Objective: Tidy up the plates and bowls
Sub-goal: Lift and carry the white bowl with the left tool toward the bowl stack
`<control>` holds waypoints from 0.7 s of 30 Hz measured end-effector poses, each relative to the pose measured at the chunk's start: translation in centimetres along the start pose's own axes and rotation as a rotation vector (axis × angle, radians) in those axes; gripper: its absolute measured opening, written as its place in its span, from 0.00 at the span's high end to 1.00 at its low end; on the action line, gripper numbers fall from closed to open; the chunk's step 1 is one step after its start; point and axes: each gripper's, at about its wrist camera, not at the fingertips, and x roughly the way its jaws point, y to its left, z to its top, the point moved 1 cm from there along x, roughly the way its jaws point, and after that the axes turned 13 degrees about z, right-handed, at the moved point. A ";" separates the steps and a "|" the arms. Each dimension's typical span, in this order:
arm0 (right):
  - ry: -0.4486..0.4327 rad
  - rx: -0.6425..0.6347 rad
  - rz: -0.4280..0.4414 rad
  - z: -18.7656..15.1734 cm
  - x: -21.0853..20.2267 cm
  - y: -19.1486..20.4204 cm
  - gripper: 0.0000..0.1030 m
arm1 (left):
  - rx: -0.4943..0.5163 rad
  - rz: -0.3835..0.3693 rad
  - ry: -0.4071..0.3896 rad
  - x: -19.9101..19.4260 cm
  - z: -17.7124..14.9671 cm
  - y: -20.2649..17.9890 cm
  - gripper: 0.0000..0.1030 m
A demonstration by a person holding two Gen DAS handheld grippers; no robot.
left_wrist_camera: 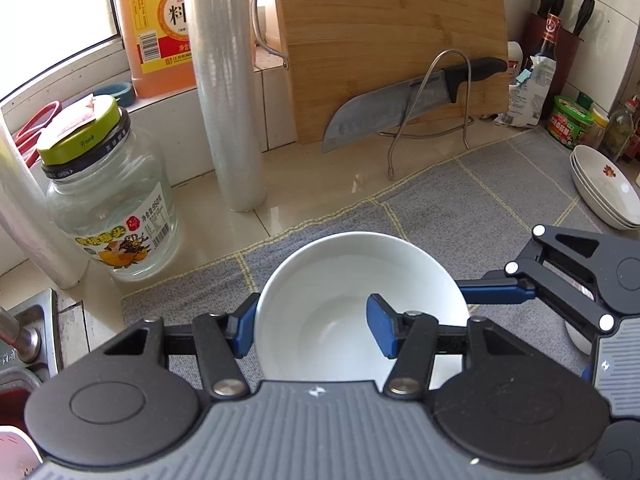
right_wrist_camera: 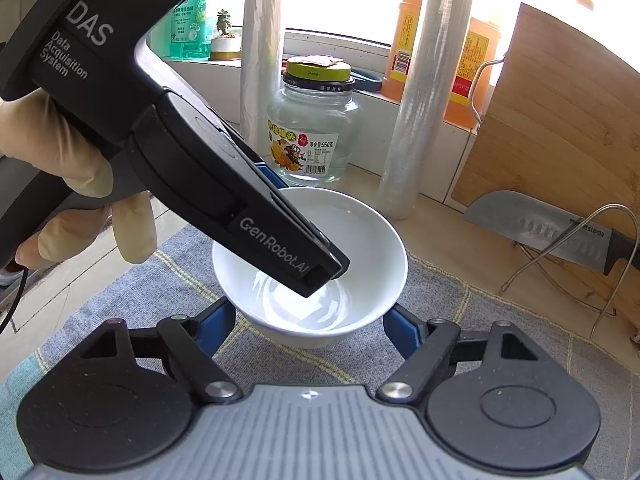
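Observation:
A white bowl (left_wrist_camera: 352, 280) stands on the grey mat (left_wrist_camera: 460, 196). My left gripper (left_wrist_camera: 312, 326) is open and straddles the bowl's near-left rim, one blue finger (left_wrist_camera: 244, 328) outside the wall and the other finger (left_wrist_camera: 380, 330) inside. In the right wrist view the same bowl (right_wrist_camera: 372, 248) sits between the open blue fingers of my right gripper (right_wrist_camera: 308, 326), low at the bowl's foot, with the left tool reaching into the bowl from above. A stack of white plates (left_wrist_camera: 604, 188) with a flower print lies at the mat's far right.
A glass jar (left_wrist_camera: 108, 208) with a green lid, two rolls of cling film (left_wrist_camera: 228, 92), an orange bottle (left_wrist_camera: 156, 28), a bamboo cutting board (left_wrist_camera: 392, 40) and a knife (left_wrist_camera: 404, 100) on a wire rack line the back. Condiment bottles (left_wrist_camera: 568, 120) stand at the right. A sink edge (left_wrist_camera: 28, 332) is at the left.

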 end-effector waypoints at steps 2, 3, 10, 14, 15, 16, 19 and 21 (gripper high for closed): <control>-0.004 -0.011 0.003 -0.3 -0.9 0.2 0.18 | -0.002 0.006 -0.003 -0.8 -0.1 -0.5 0.46; -0.004 -0.014 0.005 -0.4 -1.5 0.2 0.18 | -0.002 0.008 -0.005 -1.2 -0.1 -0.8 0.46; -0.020 -0.016 0.029 -1.5 -4.6 0.1 0.18 | 0.007 0.025 -0.007 -3.1 -0.1 -3.2 0.46; -0.010 -0.031 0.028 -2.3 -5.8 0.3 0.18 | 0.006 0.026 -0.007 -3.8 -0.3 -4.4 0.46; -0.009 -0.035 0.027 -2.5 -6.0 0.2 0.18 | 0.006 0.023 -0.006 -4.0 -0.4 -4.7 0.46; -0.010 -0.034 0.029 -2.7 -6.3 0.2 0.18 | 0.006 0.021 -0.006 -4.1 -0.4 -5.0 0.46; -0.009 -0.035 0.033 -3.1 -7.3 0.0 0.18 | 0.004 0.015 -0.001 -4.6 -0.5 -5.8 0.46; -0.013 -0.034 0.035 -3.4 -7.9 -0.1 0.18 | 0.008 0.014 -0.001 -5.0 -0.4 -6.5 0.46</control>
